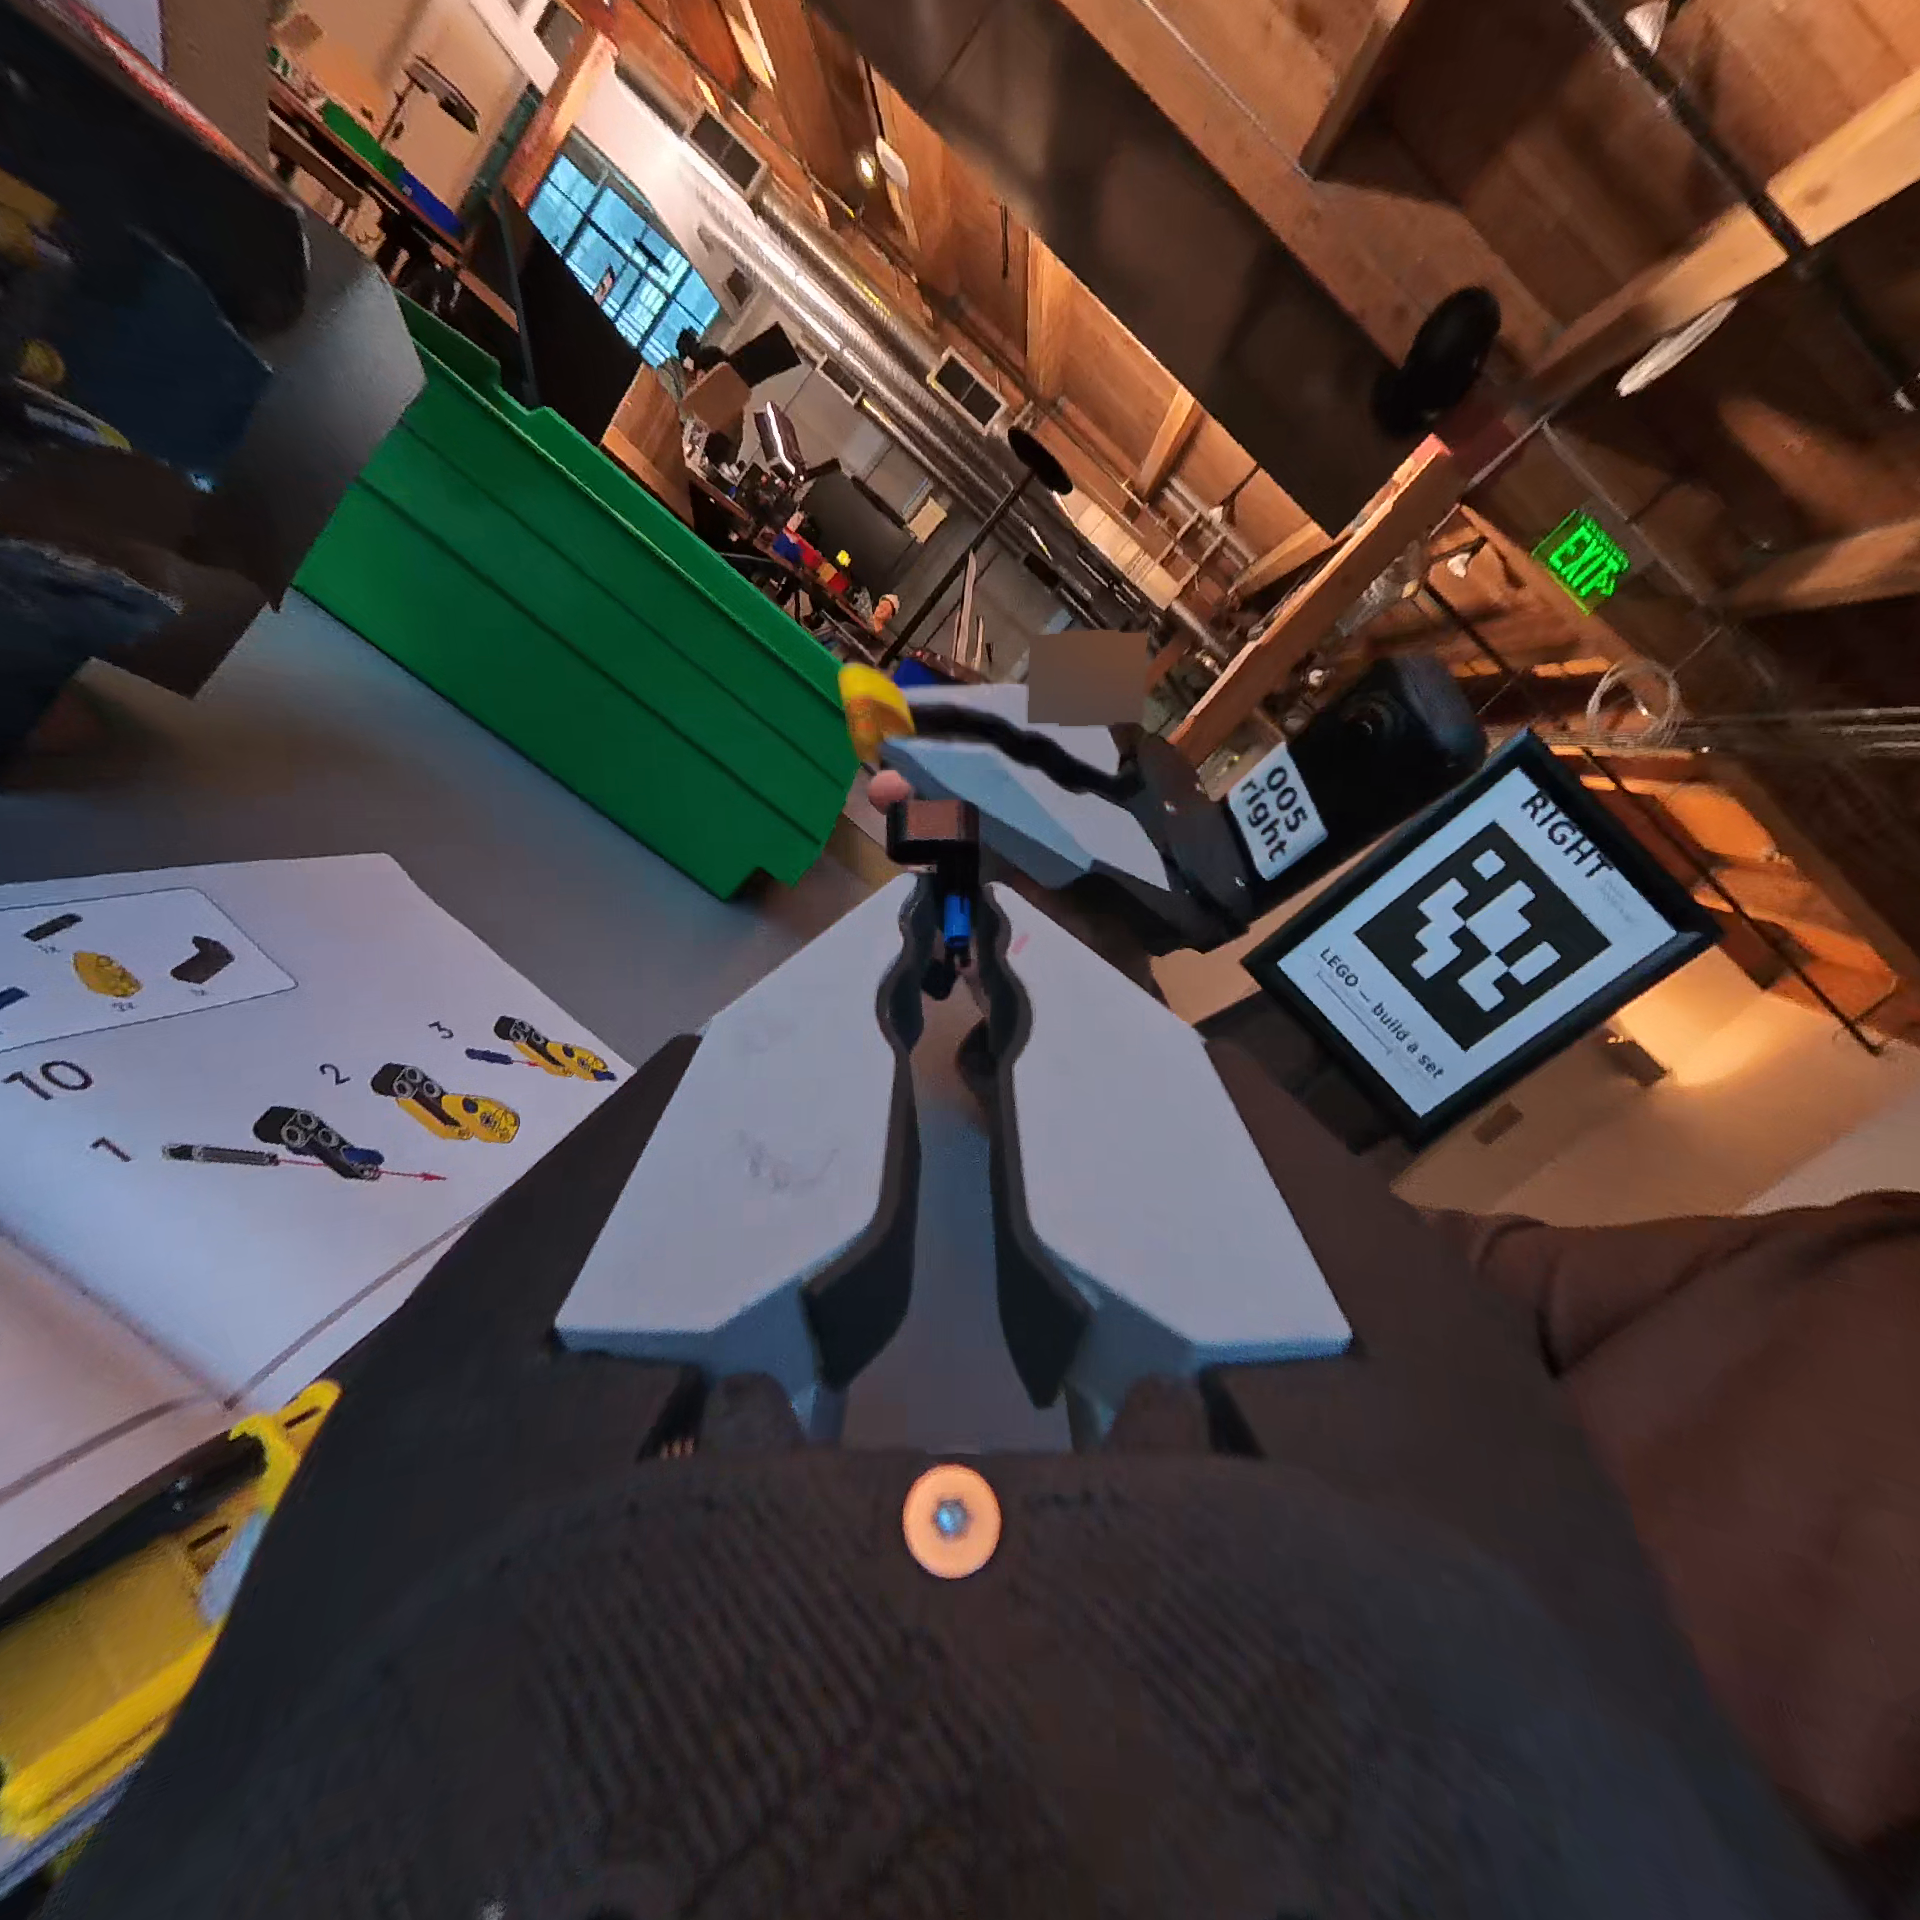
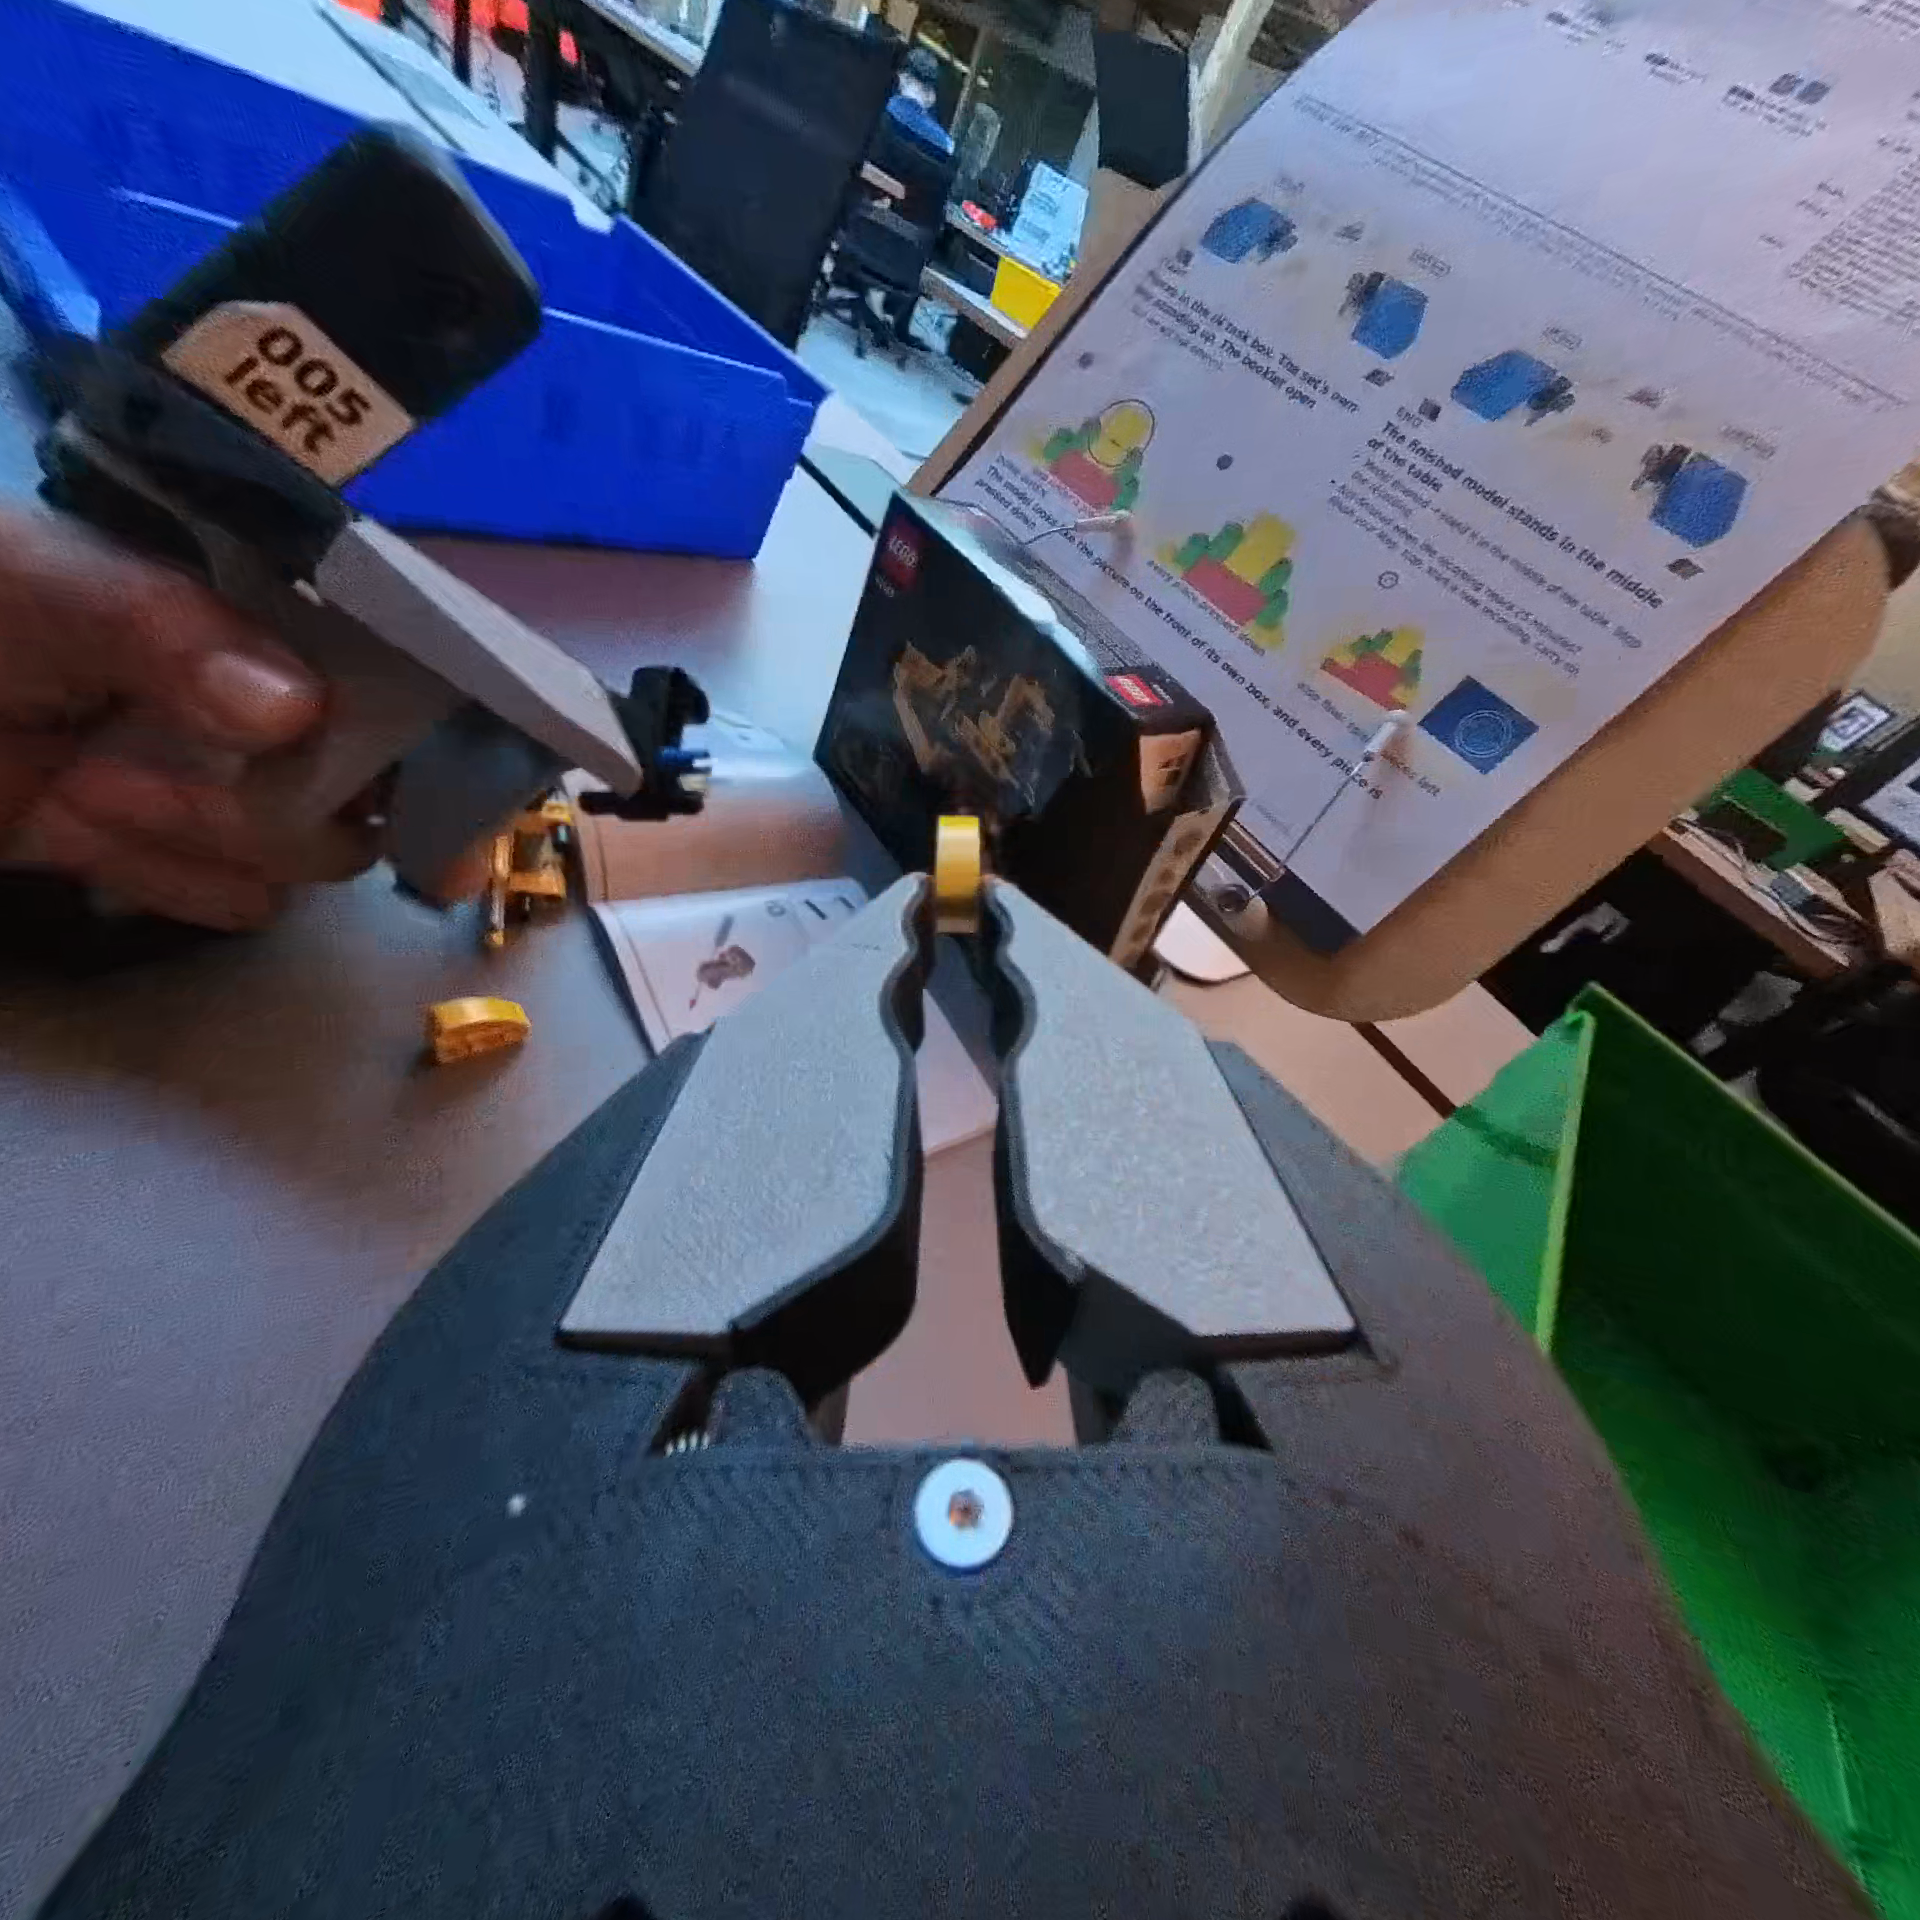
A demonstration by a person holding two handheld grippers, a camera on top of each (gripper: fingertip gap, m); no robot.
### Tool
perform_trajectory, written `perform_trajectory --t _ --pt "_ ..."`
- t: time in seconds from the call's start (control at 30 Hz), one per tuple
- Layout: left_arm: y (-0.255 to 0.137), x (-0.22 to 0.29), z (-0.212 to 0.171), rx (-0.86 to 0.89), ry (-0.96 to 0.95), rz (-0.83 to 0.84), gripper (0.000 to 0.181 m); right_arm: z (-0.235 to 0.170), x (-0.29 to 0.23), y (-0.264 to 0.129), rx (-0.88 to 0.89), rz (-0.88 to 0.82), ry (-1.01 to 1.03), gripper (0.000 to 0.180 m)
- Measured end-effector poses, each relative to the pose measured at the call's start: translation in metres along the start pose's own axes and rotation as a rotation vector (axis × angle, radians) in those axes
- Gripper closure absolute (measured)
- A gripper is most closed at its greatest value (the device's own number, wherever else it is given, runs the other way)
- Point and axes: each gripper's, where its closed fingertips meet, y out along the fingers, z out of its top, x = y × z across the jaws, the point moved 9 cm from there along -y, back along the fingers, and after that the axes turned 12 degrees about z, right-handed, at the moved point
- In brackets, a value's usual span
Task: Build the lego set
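Observation:
My left gripper [image 1: 954, 935] is shut on a small black piece with a blue pin [image 1: 957, 923], held in the air; it also shows in the right wrist view [image 2: 665, 753]. My right gripper [image 2: 956, 904] is shut on a yellow curved piece [image 2: 957, 868], held above the table. In the left wrist view the right gripper's tips carry that yellow piece [image 1: 875, 704] just beyond my left tips. A second yellow piece [image 2: 476, 1029] lies loose on the table. A partly built yellow model [image 2: 530, 857] sits below the left gripper. The instruction booklet [image 1: 239, 1049] lies open at the left.
A green bin [image 1: 582, 665] stands behind the booklet; it also shows in the right wrist view [image 2: 1704, 1351]. A blue bin [image 2: 582, 416] stands at the back left. The black set box [image 2: 997, 707] stands ahead, below a tilted board with a printed sheet [image 2: 1455, 468]. A framed marker card [image 1: 1475, 935] stands at right.

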Motion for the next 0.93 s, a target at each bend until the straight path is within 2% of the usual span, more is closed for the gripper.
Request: perform_trajectory --t 0.1,0.2,0.33,0.37,0.47,0.57,0.93 --pt "-0.008 0.0 0.006 -0.038 0.069 0.019 0.176 -0.012 -0.013 -0.006 -0.108 0.08 -0.031 0.175" --pt "-0.013 0.003 0.008 -0.112 0.158 0.017 0.176 -0.033 -0.033 -0.004 -0.292 0.112 -0.16 0.174" --pt "-0.022 0.007 0.006 -0.282 0.301 0.017 0.176 -0.055 -0.057 0.003 -0.463 0.198 -0.264 0.17" --pt "-0.024 0.008 0.004 -0.333 0.351 0.025 0.176 -0.057 -0.061 0.003 -0.475 0.222 -0.26 0.165" --pt "-0.031 0.005 -0.003 -0.447 0.506 0.102 0.176 -0.059 -0.061 0.0 -0.454 0.227 -0.238 0.173" --pt "-0.035 0.006 -0.011 -0.511 0.63 0.137 0.176 -0.06 -0.059 0.0 -0.415 0.265 -0.165 0.171" --pt "-0.027 0.018 -0.038 -0.65 0.77 0.115 0.176 -0.057 -0.059 0.0 -0.371 0.283 -0.135 0.165"
